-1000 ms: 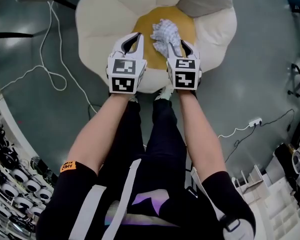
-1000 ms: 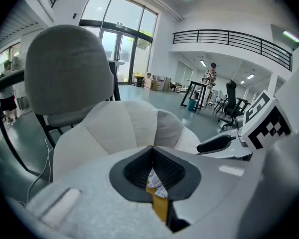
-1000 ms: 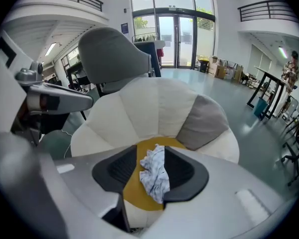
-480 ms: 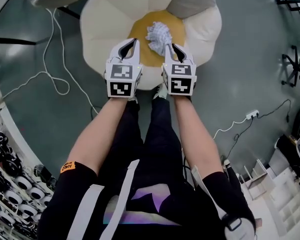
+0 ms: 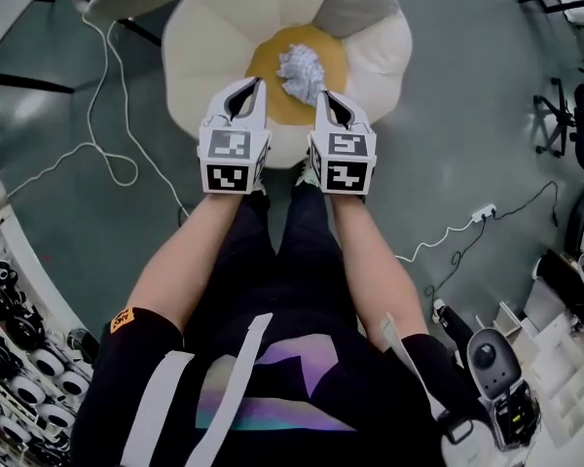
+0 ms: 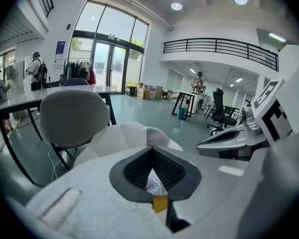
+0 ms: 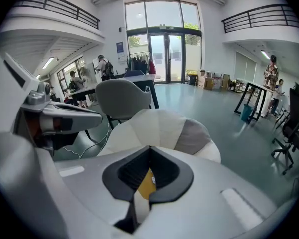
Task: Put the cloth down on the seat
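The crumpled white patterned cloth (image 5: 301,70) lies in a loose heap on the round yellow centre panel (image 5: 269,66) of the cream petal-shaped cushion seat (image 5: 214,37), free of both tools.

The right gripper (image 5: 322,96) is just beside the cloth, its jaws closing to full contact with nothing between them. The left gripper (image 5: 255,84) has its jaws pressed together and holds nothing.

Hazard: a forward or sideways move of the right gripper could catch a raised fold. This would probably drag the cloth towards the seat edge.
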The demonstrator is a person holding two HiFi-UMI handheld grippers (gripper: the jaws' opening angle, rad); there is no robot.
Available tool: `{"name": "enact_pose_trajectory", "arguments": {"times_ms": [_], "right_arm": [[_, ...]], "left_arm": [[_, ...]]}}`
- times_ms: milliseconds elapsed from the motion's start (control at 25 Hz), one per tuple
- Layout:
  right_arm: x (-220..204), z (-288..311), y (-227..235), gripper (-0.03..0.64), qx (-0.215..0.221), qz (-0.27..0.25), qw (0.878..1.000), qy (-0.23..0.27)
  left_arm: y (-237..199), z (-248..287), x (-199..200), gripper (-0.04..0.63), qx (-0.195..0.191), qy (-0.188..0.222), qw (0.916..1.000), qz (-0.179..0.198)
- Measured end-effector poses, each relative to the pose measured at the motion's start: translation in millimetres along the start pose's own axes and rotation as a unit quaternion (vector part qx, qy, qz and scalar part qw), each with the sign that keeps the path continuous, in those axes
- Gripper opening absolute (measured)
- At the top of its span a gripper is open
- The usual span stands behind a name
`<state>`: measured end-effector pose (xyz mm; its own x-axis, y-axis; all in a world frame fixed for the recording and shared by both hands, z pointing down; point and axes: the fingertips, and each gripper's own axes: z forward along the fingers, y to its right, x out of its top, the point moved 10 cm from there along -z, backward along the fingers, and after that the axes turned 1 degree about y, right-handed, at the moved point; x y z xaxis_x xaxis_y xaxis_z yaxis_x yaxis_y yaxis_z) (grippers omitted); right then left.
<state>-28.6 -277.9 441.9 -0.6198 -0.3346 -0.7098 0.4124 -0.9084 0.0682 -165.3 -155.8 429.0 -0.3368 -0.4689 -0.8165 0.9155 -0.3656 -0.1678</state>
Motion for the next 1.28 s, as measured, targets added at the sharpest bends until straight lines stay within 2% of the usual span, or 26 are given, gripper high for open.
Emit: {"name": "enact_pose_trajectory", "arguments": {"times_ms": [320,480,600,760,1080,1280], "right_arm": [[23,-37,-21,0.002,-0.007,-0.009,1.0,0.016],[29,-52,-32,0.002,-0.018,-0.008,0.999,0.036],[36,-66,-41,0.002,-0.025,-0.007,0.998,0.051],[45,-91,-48,0.002,-0.03,-0.003,0.997,0.076],[50,-166,-40,0.002,-0.029,-0.034,0.99,0.133],[43,-208,-23,0.002,-0.015,-0.051,0.986,0.159]], "left_arm": [[2,-43,29,0.003,-0.021,0.025,0.9995,0.0],[8,-57,38,0.003,-0.044,0.043,0.9981,0.011],[9,-67,41,0.003,-0.061,0.049,0.997,0.002],[14,-84,43,0.003,-0.068,0.053,0.9963,0.004],[63,-123,59,0.003,-0.068,0.095,0.9918,0.052],[103,-147,71,0.003,-0.055,0.121,0.9898,0.05]]}}
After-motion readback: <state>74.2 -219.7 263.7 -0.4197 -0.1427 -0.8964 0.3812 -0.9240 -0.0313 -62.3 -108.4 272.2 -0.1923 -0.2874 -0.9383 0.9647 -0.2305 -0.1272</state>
